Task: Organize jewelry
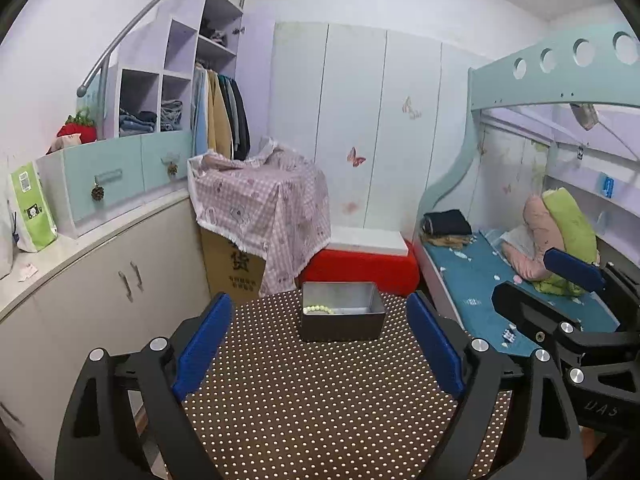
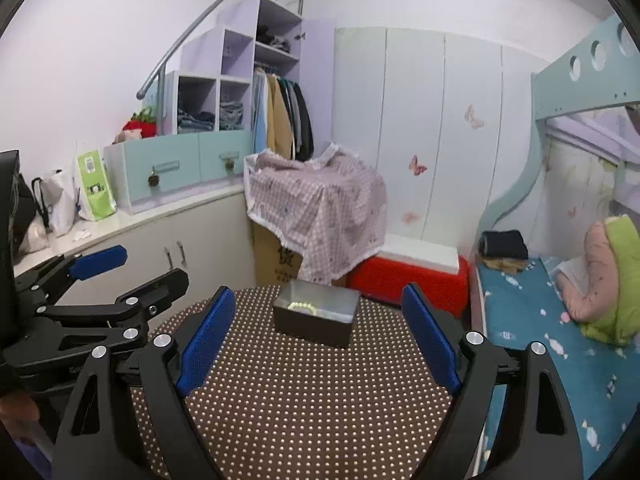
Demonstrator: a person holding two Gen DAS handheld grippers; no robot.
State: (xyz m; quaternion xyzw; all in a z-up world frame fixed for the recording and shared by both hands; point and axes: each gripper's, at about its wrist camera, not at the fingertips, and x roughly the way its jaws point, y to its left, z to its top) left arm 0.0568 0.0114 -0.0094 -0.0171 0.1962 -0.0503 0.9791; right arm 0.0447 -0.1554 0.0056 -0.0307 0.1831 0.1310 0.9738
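A pale bead bracelet [image 1: 318, 309] lies inside a dark open box [image 1: 342, 322] at the far end of a dotted brown table [image 1: 320, 392], well ahead of the left gripper [image 1: 320, 344] and right gripper [image 2: 318, 344], both with jaws spread and empty.

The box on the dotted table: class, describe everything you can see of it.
The box is small, rectangular and lidless, dark outside with a pale metallic-looking lining. It stands upright near the far edge of the dotted table, touched by neither gripper. Inside, a pale green beaded bracelet lies against the left side; a thin chain may lie beside it, too faint to tell.
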